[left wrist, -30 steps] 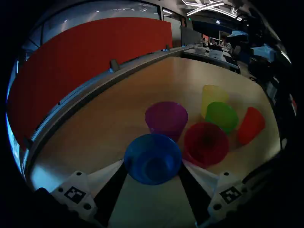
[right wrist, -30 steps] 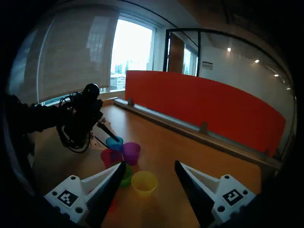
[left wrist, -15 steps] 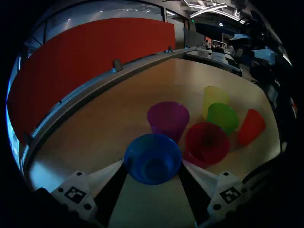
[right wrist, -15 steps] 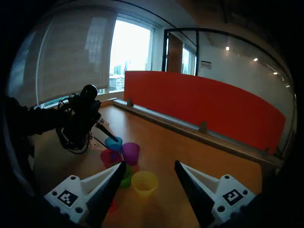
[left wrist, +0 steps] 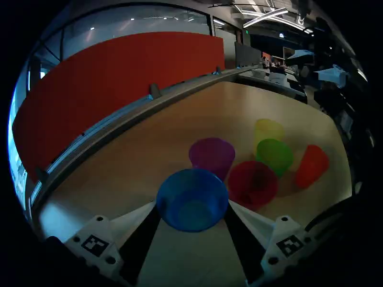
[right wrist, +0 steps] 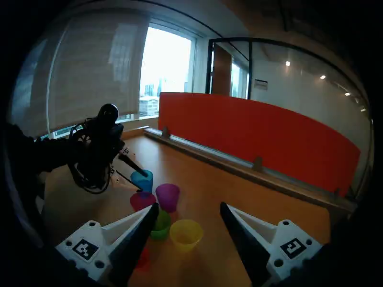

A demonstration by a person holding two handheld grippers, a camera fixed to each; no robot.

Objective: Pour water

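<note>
Jaws on left gripper [left wrist: 192, 204] clamp the blue cup [left wrist: 192, 191]; on right gripper [right wrist: 188, 205] they gape empty, half-hiding an orange cup [right wrist: 142, 259].

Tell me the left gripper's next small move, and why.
Probably ease the blue cup forward over the purple cup. The left gripper grips the blue cup upright, just short of the purple cup, which stands open straight ahead.

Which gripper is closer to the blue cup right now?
Left. The left gripper clamps the blue cup between its fingers. The right gripper hangs open farther off, near the yellow cup at the cluster's other end.
</note>
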